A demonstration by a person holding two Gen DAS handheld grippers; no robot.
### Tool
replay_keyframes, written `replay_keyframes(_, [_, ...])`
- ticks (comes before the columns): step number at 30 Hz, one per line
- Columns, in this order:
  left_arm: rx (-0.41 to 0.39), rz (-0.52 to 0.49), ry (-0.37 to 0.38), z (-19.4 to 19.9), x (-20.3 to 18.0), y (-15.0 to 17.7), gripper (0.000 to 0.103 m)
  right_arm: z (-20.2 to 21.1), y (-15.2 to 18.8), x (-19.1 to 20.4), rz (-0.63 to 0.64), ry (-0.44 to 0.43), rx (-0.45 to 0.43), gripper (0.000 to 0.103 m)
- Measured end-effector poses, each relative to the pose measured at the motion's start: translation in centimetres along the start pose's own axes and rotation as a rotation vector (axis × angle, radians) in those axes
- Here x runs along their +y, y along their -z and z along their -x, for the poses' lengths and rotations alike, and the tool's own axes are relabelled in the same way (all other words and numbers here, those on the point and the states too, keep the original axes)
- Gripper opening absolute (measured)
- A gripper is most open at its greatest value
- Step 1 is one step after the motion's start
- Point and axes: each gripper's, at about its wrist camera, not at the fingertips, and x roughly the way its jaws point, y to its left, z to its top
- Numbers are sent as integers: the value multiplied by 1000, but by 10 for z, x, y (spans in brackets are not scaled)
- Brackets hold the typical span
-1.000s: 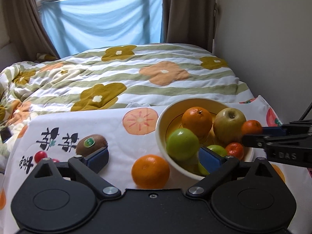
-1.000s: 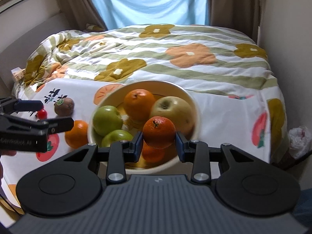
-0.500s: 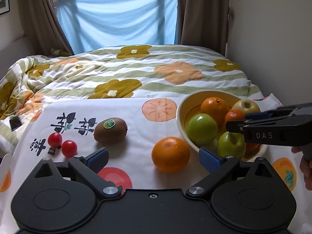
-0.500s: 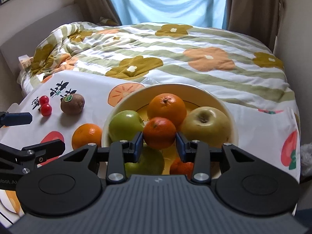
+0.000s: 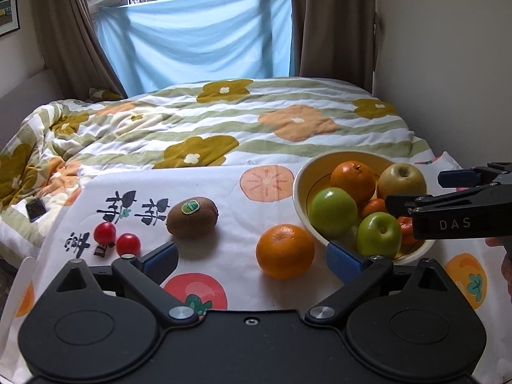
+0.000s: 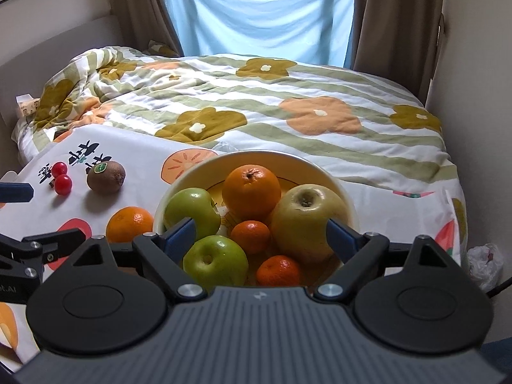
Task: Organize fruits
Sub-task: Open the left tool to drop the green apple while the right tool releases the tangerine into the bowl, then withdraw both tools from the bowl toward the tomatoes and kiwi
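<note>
— Since a second earlier, the right gripper (image 6: 257, 235) had let go of the small mandarin (image 6: 250, 236) it was carrying; that fruit now lay in the cream bowl (image 6: 347, 198), between the two green apples and the yellowish apple (image 6: 307, 224). Its fingers stood wide apart over the bowl and held nothing.

— And the left gripper (image 5: 252, 259)?

— It had drawn back, so more of the printed cloth (image 5: 224, 188) showed. Its blue pads were spread wide and empty, with the loose orange (image 5: 284, 251) lying on the cloth between them, just beside the bowl's rim.

— So that orange looked like the next pick?

— Probably. The kiwi (image 5: 193, 217) and the two cherry tomatoes (image 5: 116, 238) sat farther left, well apart from the bowl. For the orange, I'd have centred the pads on its widest part and closed gently; it was a smooth, dimpled ball that could roll on soft cloth over bedding.

— Anything else about handling?

— The kiwi was fuzzy and oval, with a glossy sticker, best gripped across its short axis. The tomatoes were small, slick and easily crushed. The bowl was already heaped, so any new fruit wanted a low gap.
</note>
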Motion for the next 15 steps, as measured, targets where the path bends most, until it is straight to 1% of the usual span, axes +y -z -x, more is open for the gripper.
replay_keyframes(6, [-25,14,-28,23,4,0,101,20,-2,-3,-14,-19,-1,103])
replay_keyframes(11, [-39,32,-82,44,14,1,101,37,-9,-1,-31,-43,0,103])
replay_keyframes(15, [-48,52,-118,53,30,1,100,45,-17,3,-35,-74,8,103])
